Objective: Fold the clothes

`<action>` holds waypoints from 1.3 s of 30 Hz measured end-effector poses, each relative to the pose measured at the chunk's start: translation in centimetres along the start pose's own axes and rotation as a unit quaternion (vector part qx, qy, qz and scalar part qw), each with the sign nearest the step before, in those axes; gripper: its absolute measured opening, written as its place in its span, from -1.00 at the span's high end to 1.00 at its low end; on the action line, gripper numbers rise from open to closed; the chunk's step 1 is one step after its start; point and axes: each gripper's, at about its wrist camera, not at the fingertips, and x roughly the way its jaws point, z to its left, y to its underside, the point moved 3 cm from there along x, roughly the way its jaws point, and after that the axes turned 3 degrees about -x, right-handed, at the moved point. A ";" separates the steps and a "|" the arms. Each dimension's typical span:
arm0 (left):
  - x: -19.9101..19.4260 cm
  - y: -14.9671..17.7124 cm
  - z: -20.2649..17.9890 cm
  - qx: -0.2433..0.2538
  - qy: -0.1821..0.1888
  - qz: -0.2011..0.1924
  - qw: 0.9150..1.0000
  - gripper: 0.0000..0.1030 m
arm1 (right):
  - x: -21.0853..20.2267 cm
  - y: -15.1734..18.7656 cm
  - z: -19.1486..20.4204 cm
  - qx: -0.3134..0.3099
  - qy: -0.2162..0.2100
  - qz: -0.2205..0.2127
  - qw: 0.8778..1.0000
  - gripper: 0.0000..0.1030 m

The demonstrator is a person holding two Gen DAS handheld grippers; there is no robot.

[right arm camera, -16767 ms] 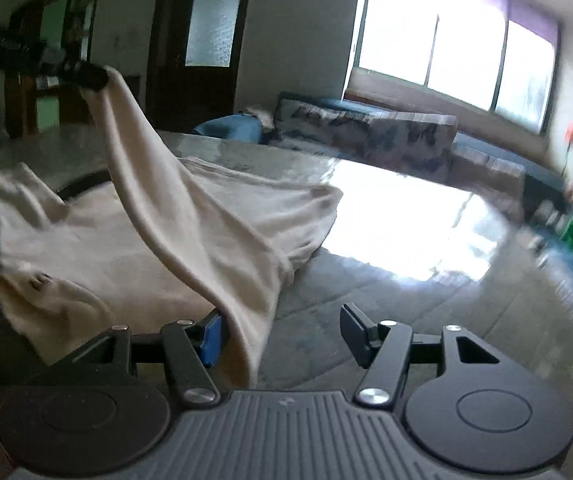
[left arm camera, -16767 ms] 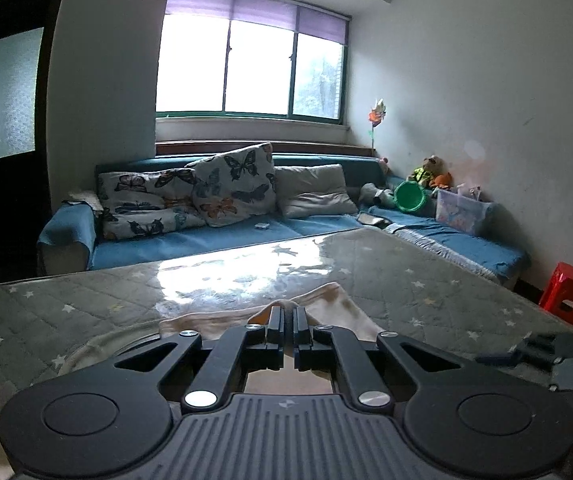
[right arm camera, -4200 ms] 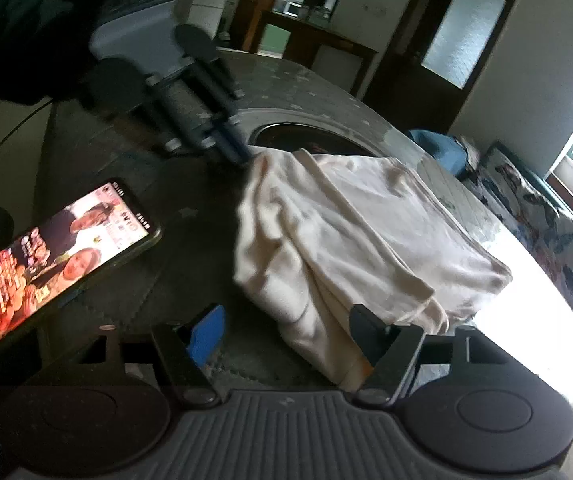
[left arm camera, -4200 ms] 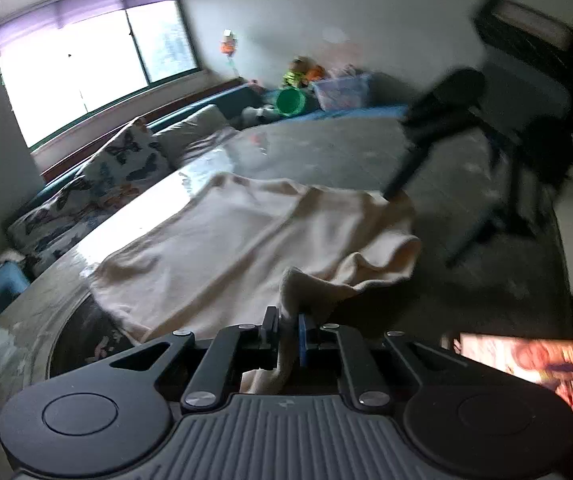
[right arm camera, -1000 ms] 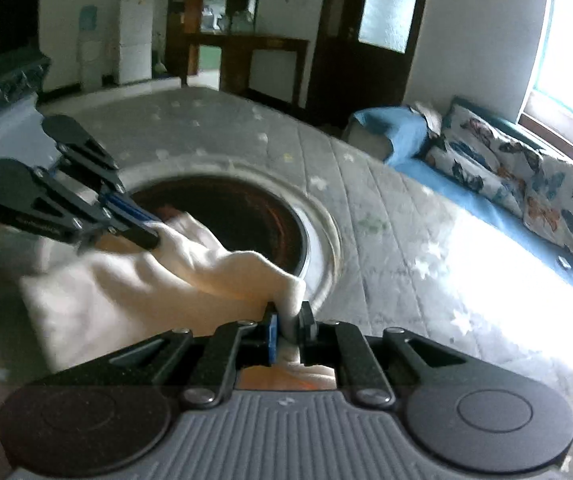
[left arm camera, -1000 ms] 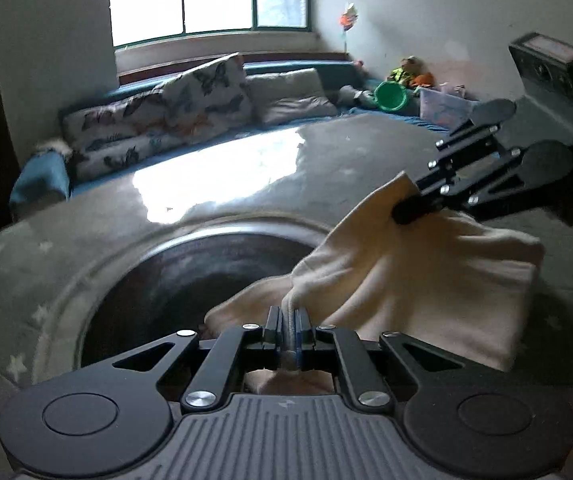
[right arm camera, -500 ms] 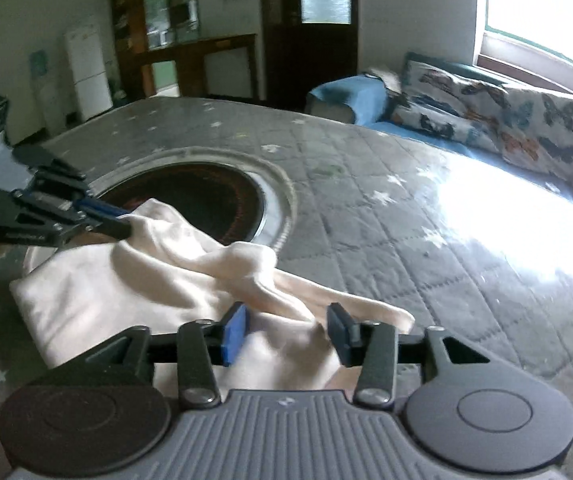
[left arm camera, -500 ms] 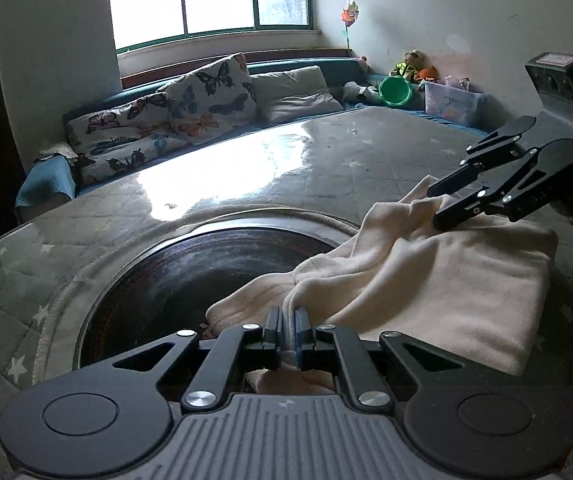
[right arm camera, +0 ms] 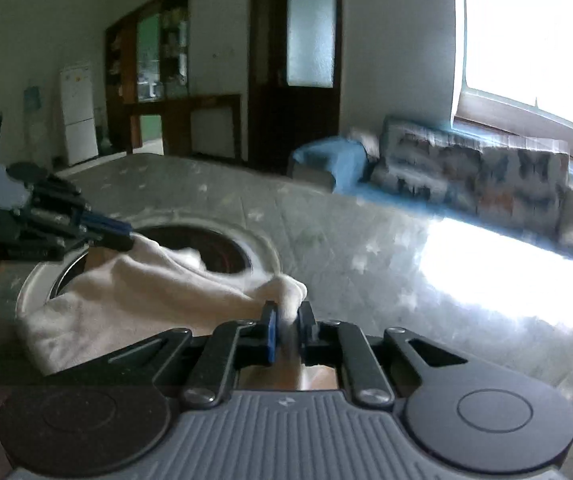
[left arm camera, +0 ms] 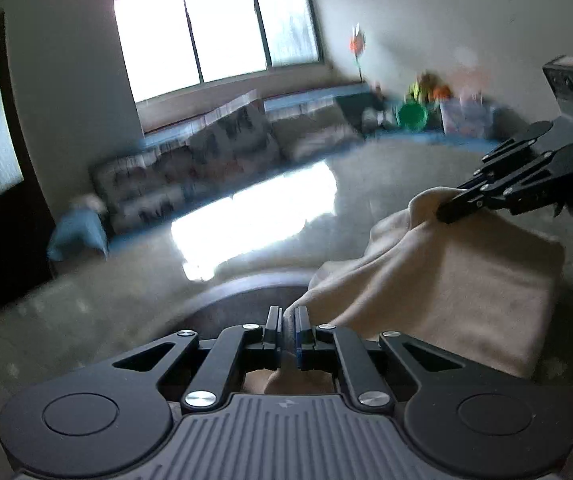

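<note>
A cream garment (left arm camera: 446, 276) lies bunched on the worktop (left arm camera: 98, 304), partly over a dark round recess (right arm camera: 222, 248) set into the surface. The cloth is folded into a thick pad, with one edge lifted into a ridge that runs between the two grippers.

The left gripper (left arm camera: 285, 330) has its fingers (left arm camera: 272, 330) pressed nearly together, clamping a thin fold of the garment at the near corner. The cloth rises out of the narrow gap and sweeps away to the right.

The right gripper (right arm camera: 286, 330) pinches another corner. Its fingers (right arm camera: 269, 334) are drawn in tight on a small knob of fabric that bulges up just past the tips. From the left camera this gripper (left arm camera: 452, 210) shows at the far right, its tip buried in a raised peak of the garment. From the right camera the left gripper (right arm camera: 124, 240) shows at the far left, its tip gripping the opposite end of the ridge beside the recess.

The worktop has a grey quilted cover with pale stars and a bright glare from the window (left arm camera: 214, 36). Behind it runs a blue sofa (right arm camera: 466, 176) with patterned cushions. A dark door (right arm camera: 298, 68) and a white fridge (right arm camera: 78, 114) stand further back. Both views are blurred.
</note>
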 end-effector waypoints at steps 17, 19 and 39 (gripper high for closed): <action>1.8 -2.2 -0.9 -0.030 0.046 0.019 0.998 0.53 | 2.0 -3.4 1.5 -0.027 -0.019 0.024 0.999 0.36; 3.2 -2.1 -1.1 -0.039 0.073 0.047 0.996 0.47 | 3.1 -3.6 1.6 -0.024 -0.022 0.042 0.999 0.35; 5.4 -1.6 -0.9 -0.042 0.015 0.025 0.999 0.98 | 2.4 -3.7 0.6 0.014 -0.010 -0.036 0.999 0.81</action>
